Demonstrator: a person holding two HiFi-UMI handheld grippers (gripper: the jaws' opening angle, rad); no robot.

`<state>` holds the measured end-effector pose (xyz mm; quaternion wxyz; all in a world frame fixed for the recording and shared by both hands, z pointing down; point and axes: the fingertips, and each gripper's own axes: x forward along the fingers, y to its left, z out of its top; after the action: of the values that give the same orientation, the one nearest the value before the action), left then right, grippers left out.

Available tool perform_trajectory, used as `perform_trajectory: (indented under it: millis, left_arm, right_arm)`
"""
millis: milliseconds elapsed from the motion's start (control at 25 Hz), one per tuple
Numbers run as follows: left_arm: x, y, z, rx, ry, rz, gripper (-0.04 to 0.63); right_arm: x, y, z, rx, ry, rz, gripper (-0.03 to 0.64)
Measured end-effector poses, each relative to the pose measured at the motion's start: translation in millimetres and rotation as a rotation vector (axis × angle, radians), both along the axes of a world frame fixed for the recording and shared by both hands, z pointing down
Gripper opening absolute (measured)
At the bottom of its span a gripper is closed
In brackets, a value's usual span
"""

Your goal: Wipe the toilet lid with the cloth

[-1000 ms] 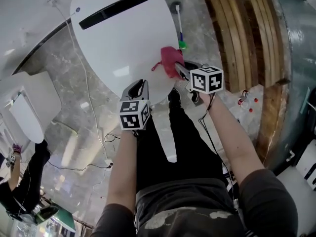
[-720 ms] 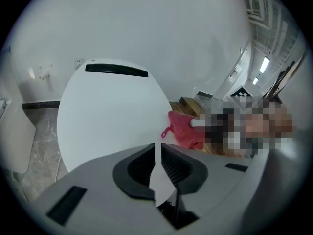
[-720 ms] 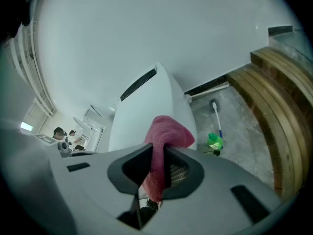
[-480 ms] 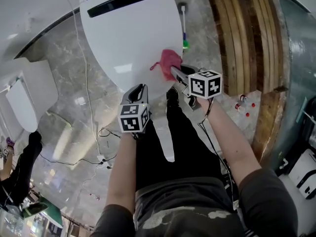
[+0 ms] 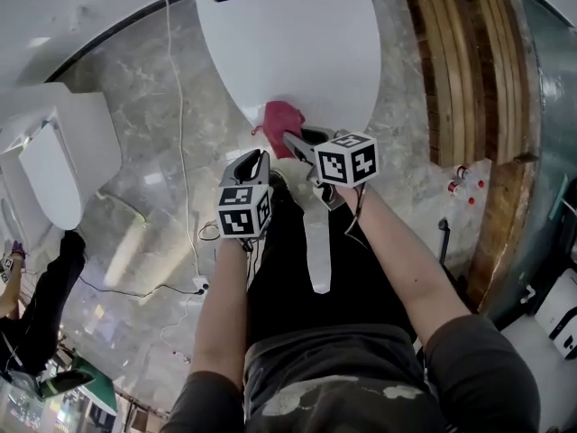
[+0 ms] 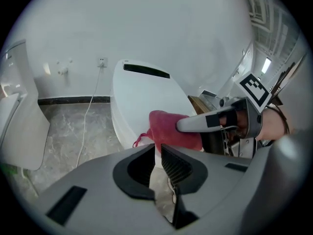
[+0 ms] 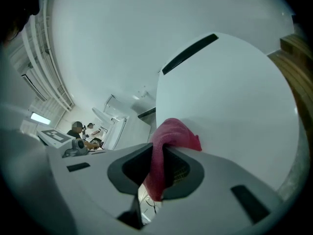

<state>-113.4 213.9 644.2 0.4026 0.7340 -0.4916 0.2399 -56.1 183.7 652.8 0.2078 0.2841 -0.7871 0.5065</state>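
The white toilet lid (image 5: 297, 43) lies closed at the top of the head view. A red cloth (image 5: 281, 115) rests on its front edge, and my right gripper (image 5: 293, 141) is shut on it. In the right gripper view the cloth (image 7: 173, 133) bunches over the jaws and hangs down between them against the lid (image 7: 230, 97). My left gripper (image 5: 255, 161) hovers just left of the cloth, off the lid's front. Its jaws are shut with nothing between them (image 6: 157, 151). From the left gripper view I see the cloth (image 6: 166, 129) and the right gripper's finger (image 6: 205, 121) lying over it.
A white cable (image 5: 180, 106) trails across the marble floor left of the toilet. A white fixture (image 5: 54, 170) stands at the far left. Wooden slats (image 5: 460, 61) and small bottles (image 5: 464, 179) are at the right. The holder's dark trousers (image 5: 306, 269) are below. Another person (image 5: 36, 305) is at the lower left.
The right gripper has dragged the cloth from the lid's right front side leftwards to its front tip. The left gripper has shifted along with it, still shut and holding nothing.
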Motion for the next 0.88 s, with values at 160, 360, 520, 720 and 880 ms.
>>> perform_trajectory:
  millis: [160, 360, 520, 720, 880]
  left_arm:
    - [-20.7, 12.6, 9.0, -0.017, -0.011, 0.023, 0.046]
    - [-24.7, 17.5, 20.1, -0.03, -0.004, 0.015, 0.046]
    - [-0.7, 16.6, 23.6, -0.028, 0.002, 0.034, 0.046]
    - [36.9, 13.1, 13.7, -0.01, 0.016, 0.051, 0.046]
    - [63.6, 10.9, 3.5, 0.001, 0.023, 0.035, 0.046]
  right_arm:
    - [-5.6, 11.0, 19.2, -0.032, 0.033, 0.045, 0.049]
    - [27.0, 12.9, 32.4, -0.052, 0.075, 0.116, 0.049]
    - [69.8, 16.0, 37.8, -0.054, 0.106, 0.125, 0.049]
    - [128.9, -1.8, 29.2, -0.013, 0.159, 0.171, 0.049]
    - [169.3, -6.5, 36.6, -0.031, 0.159, 0.193, 0.049]
